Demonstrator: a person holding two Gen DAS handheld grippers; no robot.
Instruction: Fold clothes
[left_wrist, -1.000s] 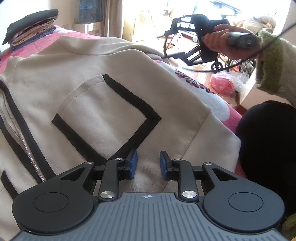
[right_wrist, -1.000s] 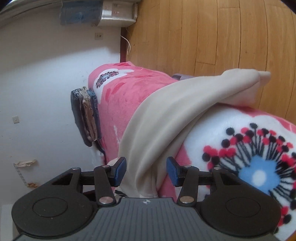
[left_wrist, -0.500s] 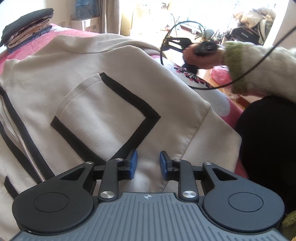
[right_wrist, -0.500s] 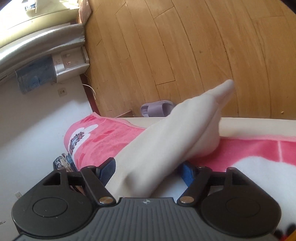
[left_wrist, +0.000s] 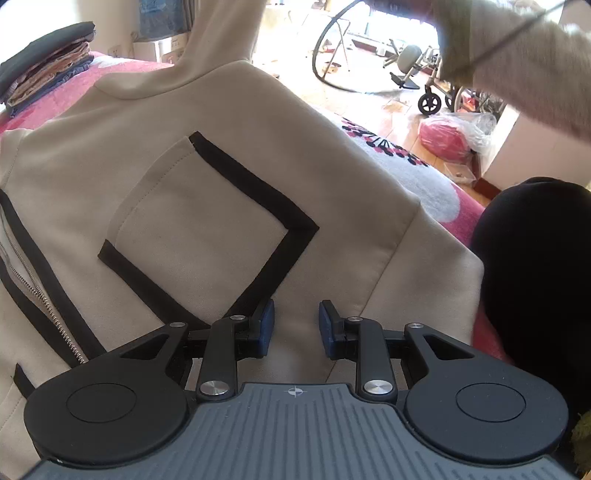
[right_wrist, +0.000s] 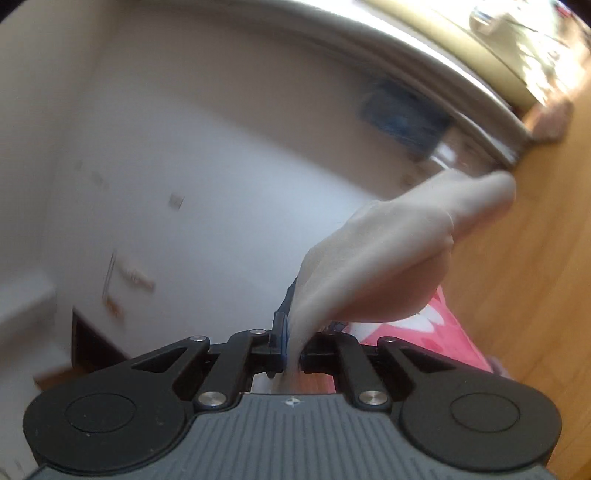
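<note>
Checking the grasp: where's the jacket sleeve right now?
In the right wrist view the sleeve sits centre-right, pinched in the closing right gripper; in the left wrist view it rises top-centre from the jacket.

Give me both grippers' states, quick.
Left gripper: open, holding nothing, hovering over the cream jacket.
Right gripper: jaws closing, pads pinching the jacket's sleeve, which is lifted off the bed.

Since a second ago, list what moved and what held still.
The right hand-held gripper is closing on the jacket's sleeve and has lifted it off the bed, so it now rises behind the jacket. The left hand-held gripper stayed put, jaws apart over the hem.
</note>
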